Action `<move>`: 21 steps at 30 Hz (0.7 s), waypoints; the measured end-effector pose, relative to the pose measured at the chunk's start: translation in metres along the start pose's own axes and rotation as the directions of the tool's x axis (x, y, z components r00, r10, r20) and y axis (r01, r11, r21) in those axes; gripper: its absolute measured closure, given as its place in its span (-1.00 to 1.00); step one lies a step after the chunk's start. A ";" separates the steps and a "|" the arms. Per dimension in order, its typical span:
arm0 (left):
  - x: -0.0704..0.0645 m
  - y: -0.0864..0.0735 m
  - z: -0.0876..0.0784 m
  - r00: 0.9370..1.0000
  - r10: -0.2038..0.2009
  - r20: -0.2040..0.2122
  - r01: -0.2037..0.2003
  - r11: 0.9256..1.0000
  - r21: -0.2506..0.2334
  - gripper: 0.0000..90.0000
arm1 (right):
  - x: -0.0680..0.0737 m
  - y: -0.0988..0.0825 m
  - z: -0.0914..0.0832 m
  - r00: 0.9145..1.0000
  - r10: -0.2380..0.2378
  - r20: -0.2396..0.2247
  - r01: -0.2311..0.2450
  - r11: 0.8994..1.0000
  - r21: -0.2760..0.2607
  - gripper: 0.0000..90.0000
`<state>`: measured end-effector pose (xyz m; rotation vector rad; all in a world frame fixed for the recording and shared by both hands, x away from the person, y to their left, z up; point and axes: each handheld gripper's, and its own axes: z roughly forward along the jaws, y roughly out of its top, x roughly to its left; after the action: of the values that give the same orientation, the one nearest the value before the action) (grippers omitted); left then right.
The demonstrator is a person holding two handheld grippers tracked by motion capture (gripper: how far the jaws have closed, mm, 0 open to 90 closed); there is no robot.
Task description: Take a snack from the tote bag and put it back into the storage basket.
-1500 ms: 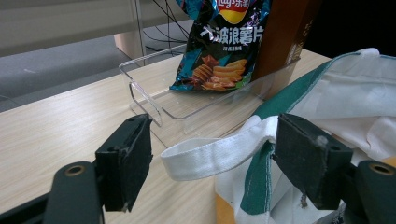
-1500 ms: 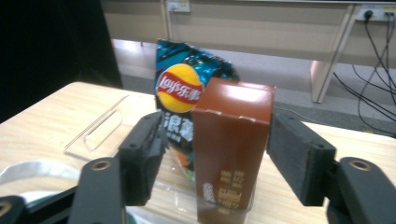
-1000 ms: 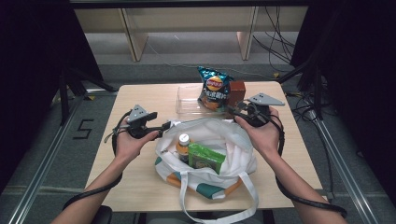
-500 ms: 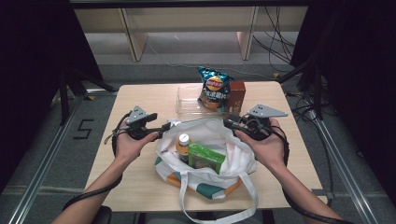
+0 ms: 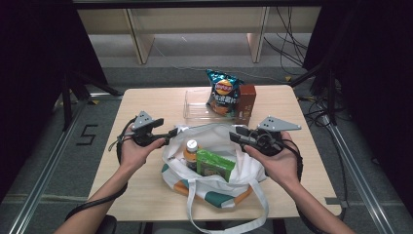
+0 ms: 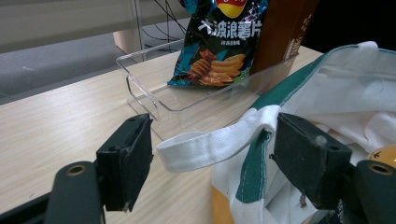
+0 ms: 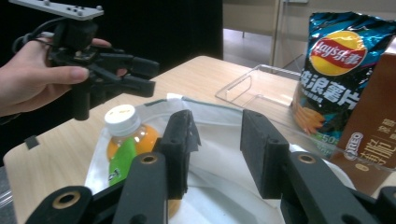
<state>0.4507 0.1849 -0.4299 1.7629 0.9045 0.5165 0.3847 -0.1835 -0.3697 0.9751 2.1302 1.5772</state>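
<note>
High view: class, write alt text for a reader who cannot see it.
A person's two hands each hold a hand-held gripper at the rim of a white tote bag on a wooden table, left hand-held gripper and right hand-held gripper. An orange drink bottle and green packet sit in the bag; behind, a clear tray holds a crisp bag and brown carton.

Left gripper [image 5: 168, 134] at left, held level in left hand [image 5: 134, 151], jaws parted wide, pointing right. Right gripper [image 5: 236, 138] at right, gripped by right hand [image 5: 272, 158], jaws half apart after closing, pointing left.
</note>
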 end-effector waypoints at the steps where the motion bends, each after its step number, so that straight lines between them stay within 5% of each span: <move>1: 0.000 0.000 0.001 1.000 -0.005 0.001 0.005 1.000 -0.004 -0.40 | 0.000 0.000 -0.001 1.000 -0.012 -0.002 0.012 1.000 0.008 0.41; 10: 0.000 0.001 0.000 1.000 0.002 0.001 -0.002 1.000 -0.005 -0.40 | 0.004 -0.006 -0.003 0.999 0.009 -0.038 -0.008 1.000 0.020 0.29; 17: 0.001 0.002 0.000 1.000 0.002 -0.005 -0.002 1.000 -0.005 -0.40 | 0.007 -0.012 -0.005 0.994 -0.034 -0.099 0.040 0.998 0.050 0.28; 21: 0.000 0.002 0.001 1.000 -0.004 -0.001 0.004 1.000 -0.010 -0.40 | 0.011 -0.016 -0.007 0.993 -0.021 -0.113 0.027 0.998 0.054 0.28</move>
<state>0.4522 0.1844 -0.4285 1.7512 0.9047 0.5183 0.3678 -0.1834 -0.3805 0.8934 2.2635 1.6045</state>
